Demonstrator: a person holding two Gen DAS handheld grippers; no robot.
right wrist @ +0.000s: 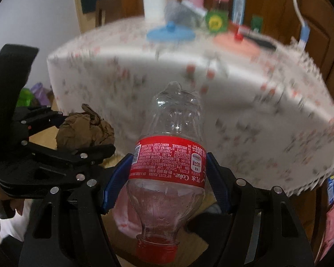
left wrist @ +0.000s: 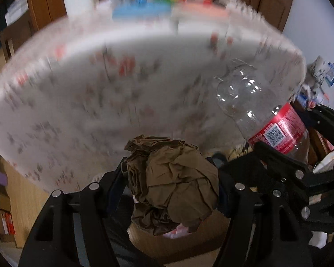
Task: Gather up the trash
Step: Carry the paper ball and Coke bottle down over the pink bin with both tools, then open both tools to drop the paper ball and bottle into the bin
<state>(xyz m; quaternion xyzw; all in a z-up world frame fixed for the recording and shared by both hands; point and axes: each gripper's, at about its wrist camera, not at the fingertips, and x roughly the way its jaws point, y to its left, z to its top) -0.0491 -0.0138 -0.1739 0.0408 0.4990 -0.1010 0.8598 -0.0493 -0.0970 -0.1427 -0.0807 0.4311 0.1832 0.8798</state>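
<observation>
A crumpled brown paper ball (left wrist: 173,178) fills the gap of my left gripper (left wrist: 171,185), which is shut on it. An empty clear plastic Coke bottle (right wrist: 167,164) with a red label and red cap lies cap-end toward the camera, and my right gripper (right wrist: 168,170) is shut on its label with blue pads (right wrist: 113,184). The two grippers hang side by side in front of the table's edge. From the left wrist, the bottle (left wrist: 276,129) and the right gripper (left wrist: 296,133) show at the right. From the right wrist, the paper ball (right wrist: 84,131) and the left gripper (right wrist: 78,133) show at the left.
A round table with a white patterned cloth (left wrist: 89,93) (right wrist: 267,115) fills the background, blurred. Jars, bottles and a blue lid (right wrist: 170,33) crowd its far side. Below the grippers are an open cardboard box (left wrist: 189,244) and something pink (right wrist: 122,218). Wooden doors stand behind.
</observation>
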